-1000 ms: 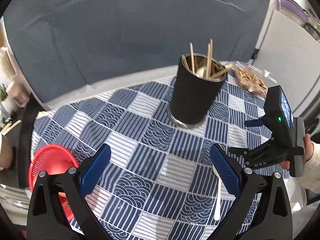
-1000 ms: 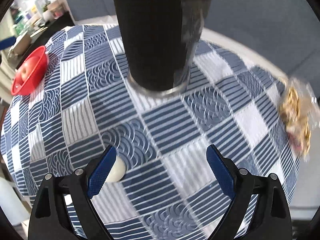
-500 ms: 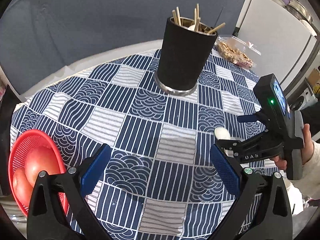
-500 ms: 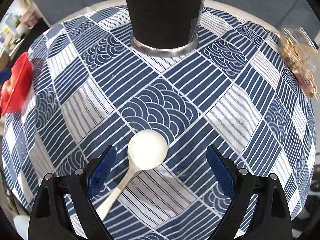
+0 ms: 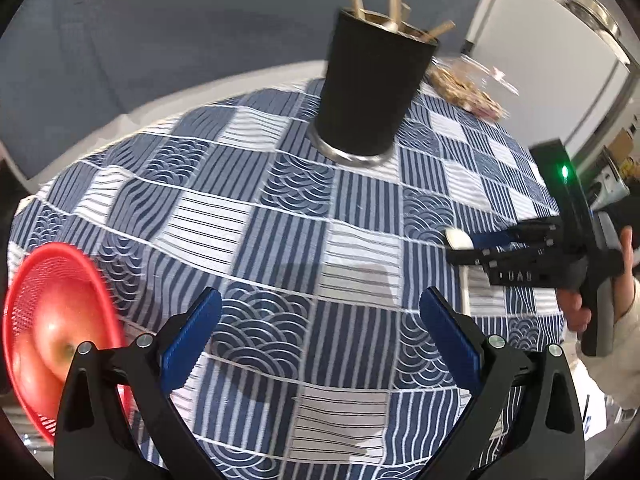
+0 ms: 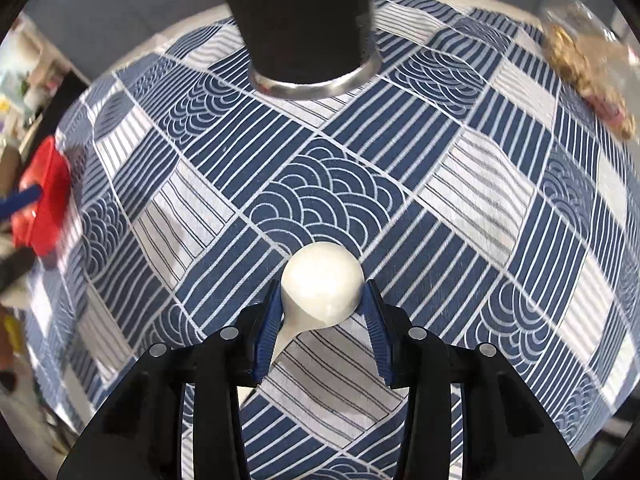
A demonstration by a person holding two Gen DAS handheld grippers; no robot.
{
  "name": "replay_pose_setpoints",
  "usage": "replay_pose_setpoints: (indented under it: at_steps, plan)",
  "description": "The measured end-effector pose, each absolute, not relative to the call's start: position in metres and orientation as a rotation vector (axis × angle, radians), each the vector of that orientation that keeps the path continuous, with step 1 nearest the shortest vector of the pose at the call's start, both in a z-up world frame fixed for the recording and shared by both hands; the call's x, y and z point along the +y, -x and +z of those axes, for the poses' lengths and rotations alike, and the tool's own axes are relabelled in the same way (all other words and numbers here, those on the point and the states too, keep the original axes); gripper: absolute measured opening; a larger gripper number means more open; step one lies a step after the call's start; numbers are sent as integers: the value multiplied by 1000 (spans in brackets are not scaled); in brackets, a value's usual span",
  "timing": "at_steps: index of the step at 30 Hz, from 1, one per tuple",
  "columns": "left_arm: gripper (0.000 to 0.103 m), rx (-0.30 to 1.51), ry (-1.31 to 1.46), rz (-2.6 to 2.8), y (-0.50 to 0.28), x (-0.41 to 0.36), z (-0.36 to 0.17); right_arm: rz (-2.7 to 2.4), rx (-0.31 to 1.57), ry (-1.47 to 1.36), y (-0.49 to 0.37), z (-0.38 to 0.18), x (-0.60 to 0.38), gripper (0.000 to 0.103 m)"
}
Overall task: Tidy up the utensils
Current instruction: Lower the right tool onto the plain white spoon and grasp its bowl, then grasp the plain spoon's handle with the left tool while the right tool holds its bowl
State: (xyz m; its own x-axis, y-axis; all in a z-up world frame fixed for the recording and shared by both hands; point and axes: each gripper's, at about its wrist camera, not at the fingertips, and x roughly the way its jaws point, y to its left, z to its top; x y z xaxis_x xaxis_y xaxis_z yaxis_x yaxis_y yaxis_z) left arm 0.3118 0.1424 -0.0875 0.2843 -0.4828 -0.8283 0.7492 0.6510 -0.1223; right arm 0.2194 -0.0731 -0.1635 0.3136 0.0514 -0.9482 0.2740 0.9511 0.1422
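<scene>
Spoon: the white spoon (image 6: 322, 290) lies on the blue and white tablecloth (image 6: 460, 216), in front of the black cup (image 6: 298, 20), a little way off.
Right gripper: the right gripper (image 6: 322, 312) has just been closing; its blue pads touch both sides of the spoon's round bowl.
Black cup: it stands up straight with wooden sticks (image 5: 394, 4) poking out.
Left gripper: the left gripper (image 5: 320, 334) is wide open, with nothing in it, near the cup's front side.
Red basket: the red basket (image 5: 24, 292) is far left of the cup, with fruit inside.
</scene>
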Motion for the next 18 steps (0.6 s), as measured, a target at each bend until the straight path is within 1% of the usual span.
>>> replay_pose_setpoints:
  at_steps: [8,18]
  plan:
    - [97,1021,-388,-960,-281,111,-109,-125,1221,-408,-223,-162,-84,38]
    - [97,1072,-481,-1073,-247,77,-133,-93,1199,-466,-224,-157,-92,38]
